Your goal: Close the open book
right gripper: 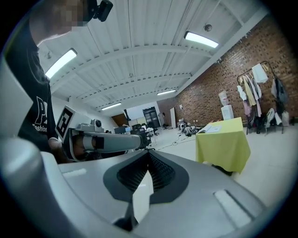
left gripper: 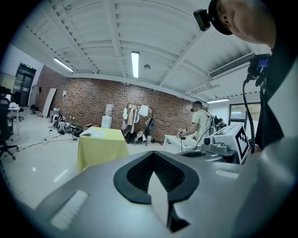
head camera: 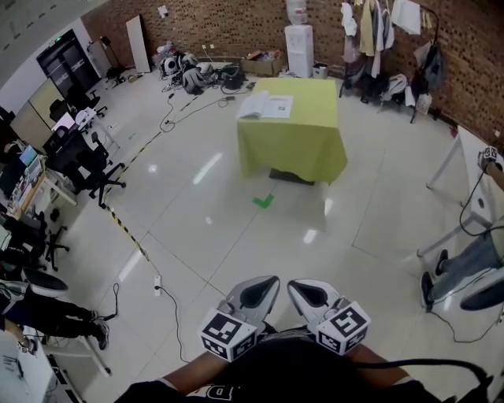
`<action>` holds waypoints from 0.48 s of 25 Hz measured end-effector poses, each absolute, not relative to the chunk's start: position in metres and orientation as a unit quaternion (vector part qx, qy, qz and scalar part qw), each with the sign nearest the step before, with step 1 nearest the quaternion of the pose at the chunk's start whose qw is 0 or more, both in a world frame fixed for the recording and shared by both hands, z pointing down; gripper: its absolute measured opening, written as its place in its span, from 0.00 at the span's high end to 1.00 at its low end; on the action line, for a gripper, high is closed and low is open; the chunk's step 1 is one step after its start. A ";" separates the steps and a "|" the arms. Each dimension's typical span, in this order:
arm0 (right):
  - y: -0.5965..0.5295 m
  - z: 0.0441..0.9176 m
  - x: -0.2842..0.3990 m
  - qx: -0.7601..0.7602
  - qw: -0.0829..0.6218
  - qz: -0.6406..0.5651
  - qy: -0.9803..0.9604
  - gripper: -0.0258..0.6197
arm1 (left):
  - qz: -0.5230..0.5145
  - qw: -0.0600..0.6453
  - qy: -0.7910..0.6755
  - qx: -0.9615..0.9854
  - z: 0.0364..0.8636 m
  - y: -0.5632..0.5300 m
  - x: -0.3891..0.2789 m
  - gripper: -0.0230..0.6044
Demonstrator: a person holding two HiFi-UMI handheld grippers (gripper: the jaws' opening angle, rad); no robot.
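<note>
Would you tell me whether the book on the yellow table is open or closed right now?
Open. The book lies spread flat, its white pages facing up, near a corner of the yellow-covered table.

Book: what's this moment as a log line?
book open on table, far off | left gripper shut, empty | right gripper shut, empty

walls (head camera: 236,24): red brick | floor (head camera: 236,228): glossy pale tiles | furniture: yellow-draped table (head camera: 311,106), office chairs (head camera: 98,169), possibly a water dispenser (head camera: 298,49) | light: ceiling strip lamps (left gripper: 135,64)
</note>
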State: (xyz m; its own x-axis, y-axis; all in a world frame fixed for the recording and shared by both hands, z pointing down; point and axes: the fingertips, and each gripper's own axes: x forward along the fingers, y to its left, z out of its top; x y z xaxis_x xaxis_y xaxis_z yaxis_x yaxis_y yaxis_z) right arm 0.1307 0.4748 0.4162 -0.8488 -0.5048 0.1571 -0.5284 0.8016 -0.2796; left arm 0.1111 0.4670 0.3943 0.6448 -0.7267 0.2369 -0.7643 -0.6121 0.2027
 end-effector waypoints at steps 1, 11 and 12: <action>0.473 0.417 0.131 0.273 0.037 0.160 -0.948 0.95 | 0.069 0.145 -0.415 0.895 0.395 0.466 0.110 0.95; 0.435 0.417 0.103 0.310 0.038 0.158 -0.937 0.95 | 0.071 0.145 -0.394 0.905 0.397 0.423 0.074 0.95; 0.429 0.416 0.096 0.311 0.039 0.156 -0.937 0.95 | 0.070 0.146 -0.392 0.906 0.396 0.417 0.067 0.95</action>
State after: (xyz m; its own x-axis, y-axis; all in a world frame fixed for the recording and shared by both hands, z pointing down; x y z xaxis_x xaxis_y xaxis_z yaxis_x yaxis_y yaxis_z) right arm 0.0955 0.4293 0.4158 -0.8035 -0.5704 0.1703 -0.5949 0.7579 -0.2678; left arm 0.0675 0.4168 0.3960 0.6825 -0.6898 0.2417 -0.7308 -0.6498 0.2090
